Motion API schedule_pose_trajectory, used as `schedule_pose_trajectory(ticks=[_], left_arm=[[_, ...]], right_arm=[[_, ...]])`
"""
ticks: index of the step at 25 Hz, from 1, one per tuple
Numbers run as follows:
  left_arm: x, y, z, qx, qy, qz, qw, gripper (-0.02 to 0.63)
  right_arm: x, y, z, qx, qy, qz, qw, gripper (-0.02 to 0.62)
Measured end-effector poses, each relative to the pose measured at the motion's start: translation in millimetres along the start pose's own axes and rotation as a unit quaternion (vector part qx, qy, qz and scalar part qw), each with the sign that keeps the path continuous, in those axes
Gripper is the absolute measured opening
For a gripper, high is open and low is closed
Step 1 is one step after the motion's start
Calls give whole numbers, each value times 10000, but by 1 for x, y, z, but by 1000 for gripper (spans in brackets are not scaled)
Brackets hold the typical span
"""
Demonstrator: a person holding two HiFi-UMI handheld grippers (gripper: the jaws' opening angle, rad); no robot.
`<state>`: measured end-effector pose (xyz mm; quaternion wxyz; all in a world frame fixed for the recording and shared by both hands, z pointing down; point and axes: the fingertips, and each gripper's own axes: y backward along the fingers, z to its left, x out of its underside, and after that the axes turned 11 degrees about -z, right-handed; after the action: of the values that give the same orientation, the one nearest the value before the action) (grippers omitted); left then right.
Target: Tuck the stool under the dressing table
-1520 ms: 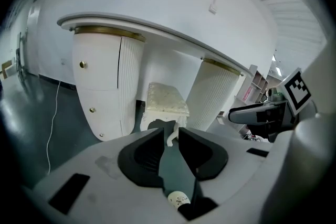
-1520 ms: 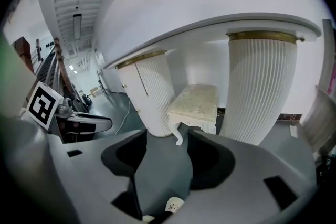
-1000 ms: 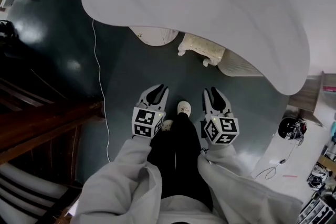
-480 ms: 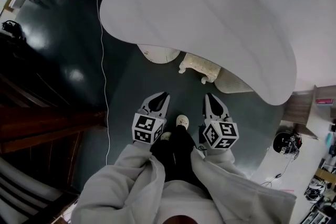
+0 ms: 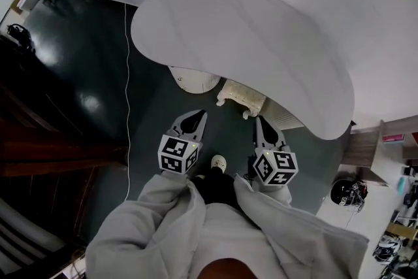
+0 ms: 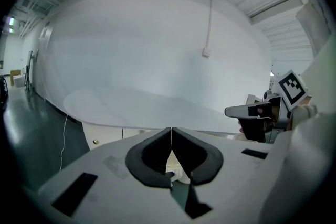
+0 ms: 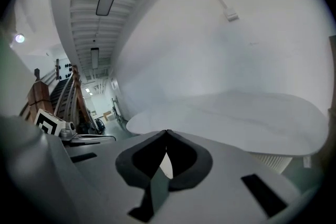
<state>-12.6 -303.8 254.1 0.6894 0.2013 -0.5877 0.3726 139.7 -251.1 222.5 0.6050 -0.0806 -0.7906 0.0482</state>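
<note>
Cream and carved, the stool (image 5: 240, 98) stands on the dark floor (image 5: 91, 68) beneath the near edge of the white dressing table (image 5: 248, 42), between two ribbed white pedestals (image 5: 196, 80). The tabletop covers most of it and only its near side and legs show, so the tuck looks done or all but done (at most a small push farther in may be left). Neither tool touches it: the left gripper (image 5: 198, 115) and the right gripper (image 5: 259, 122) hang side by side close to the person, apart from the stool. Each claw is pressed together, its jaws having just been closing with nothing between them. Only the head view shows where the stool sits relative to the table, along with a thin white cable (image 5: 127, 108) running over the floor on the left. The left gripper view instead gives the tabletop nearly edge-on, a knob (image 6: 95, 141) on the pedestal below it, and a pale sliver under its tips that may be the stool. The right gripper view adds a wooden staircase (image 7: 52, 97) far to the left and does not show the stool.
</note>
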Motion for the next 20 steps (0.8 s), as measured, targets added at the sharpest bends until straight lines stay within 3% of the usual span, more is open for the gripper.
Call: schedule_pose_trajectory(ticks=[9,20], left_arm=[[-48,-15,-21,46,-496,-556,9972,15],[-49,-26,-62,139,-658,-703,9953,15]], right_arm=[[-46,18,-27,0,333,-493,9982,51],[-44,45,-58,331,483,-431,9974,51]])
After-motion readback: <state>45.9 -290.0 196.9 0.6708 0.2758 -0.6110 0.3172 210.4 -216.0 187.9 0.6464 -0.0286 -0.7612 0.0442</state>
